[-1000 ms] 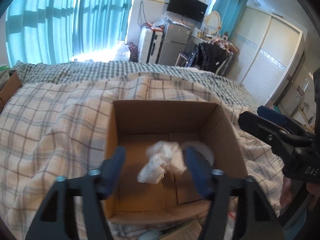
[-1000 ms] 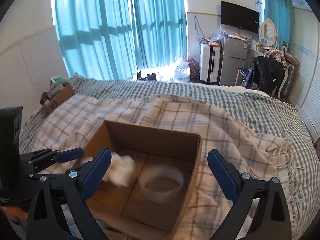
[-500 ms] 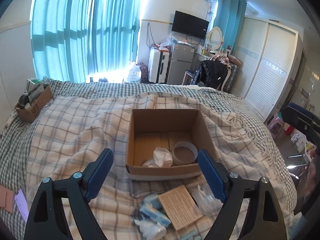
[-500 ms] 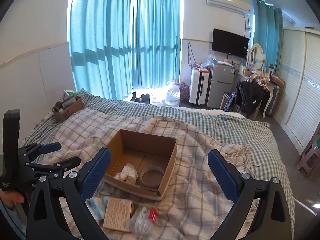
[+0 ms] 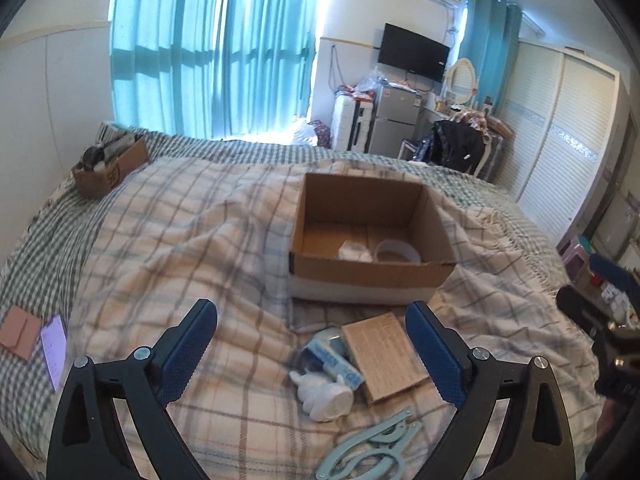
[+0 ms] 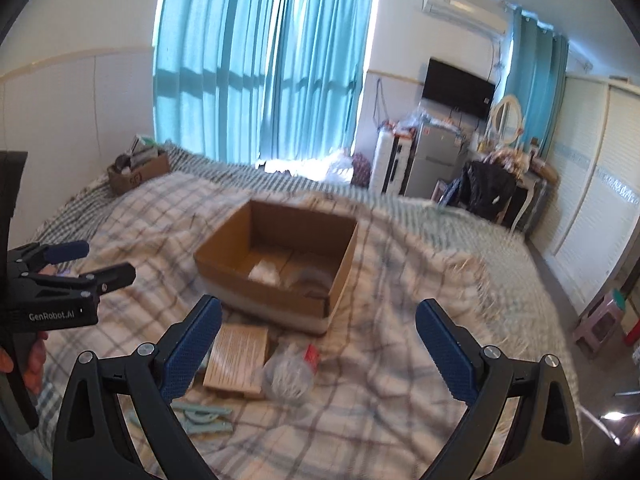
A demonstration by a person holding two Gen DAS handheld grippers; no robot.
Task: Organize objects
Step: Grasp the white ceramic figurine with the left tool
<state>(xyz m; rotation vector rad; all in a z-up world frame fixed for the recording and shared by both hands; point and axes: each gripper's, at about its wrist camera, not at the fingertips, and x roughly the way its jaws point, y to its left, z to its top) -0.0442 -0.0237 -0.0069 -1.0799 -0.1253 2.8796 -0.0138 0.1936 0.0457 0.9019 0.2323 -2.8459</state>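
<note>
An open cardboard box (image 5: 370,276) (image 6: 256,292) sits on the plaid blanket and holds a crumpled white bag (image 5: 352,250) and a tape roll (image 5: 398,251). In front of it lie a brown flat packet (image 5: 382,354) (image 6: 238,356), a blue-and-white pack (image 5: 332,360), a white figurine (image 5: 326,394), a pale green folding hanger (image 5: 372,452) (image 6: 200,416) and a clear bag with a red tag (image 6: 290,372). My left gripper (image 5: 312,352) is open and empty above these loose items. My right gripper (image 6: 318,348) is open and empty, to their right.
A small cardboard box of clutter (image 5: 110,166) stands at the bed's far left corner. Pink and purple cards (image 5: 36,340) lie at the left edge. A fridge, a suitcase and a chair with clothes stand beyond the bed, and wardrobes line the right wall.
Both grippers have pulled back and up from the box. The white bag left the left gripper and lies in the box. The loose items in front came into view.
</note>
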